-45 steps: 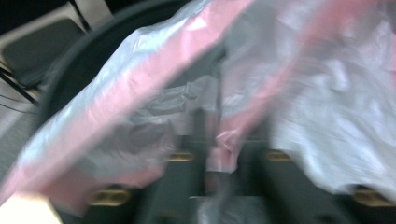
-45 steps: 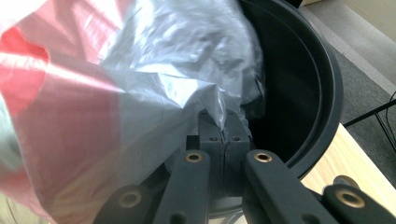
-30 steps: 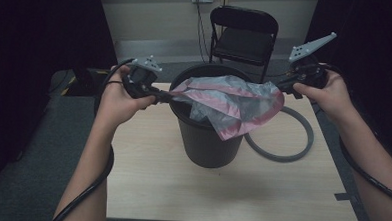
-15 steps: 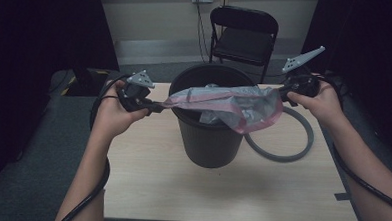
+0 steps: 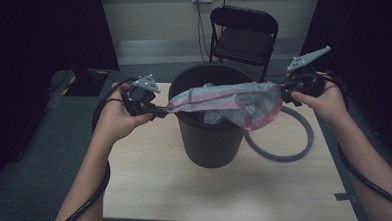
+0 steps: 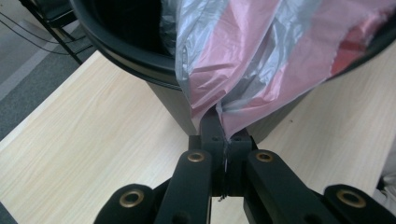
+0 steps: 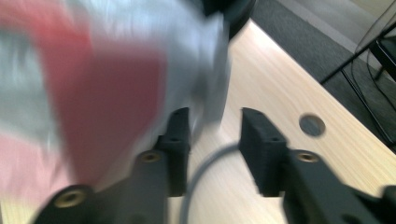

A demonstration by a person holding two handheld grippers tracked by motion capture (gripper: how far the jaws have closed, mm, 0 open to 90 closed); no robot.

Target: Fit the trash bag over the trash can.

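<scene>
A black bucket (image 5: 210, 141) stands in the middle of the wooden table (image 5: 155, 189). A pink and grey plastic bag (image 5: 234, 99) is stretched flat across its mouth. My left gripper (image 5: 159, 110) is at the bucket's left rim, shut on the bag's corner (image 6: 261, 60), which is pinched between the jaws (image 6: 225, 140). My right gripper (image 5: 285, 92) is at the bucket's right side. Its jaws (image 7: 215, 126) have just been opening and stand apart, with the blurred bag (image 7: 107, 84) loose against one jaw and its edge in the gap.
A grey hose ring (image 5: 292, 150) lies on the table to the right of the bucket, under the right gripper. A black folding chair (image 5: 245, 35) stands beyond the table's far edge. Cables trail from both grippers along the forearms.
Both hands have come down, bringing the bag from above the bucket to lie across its mouth. The right gripper's jaws have opened off the bag.
</scene>
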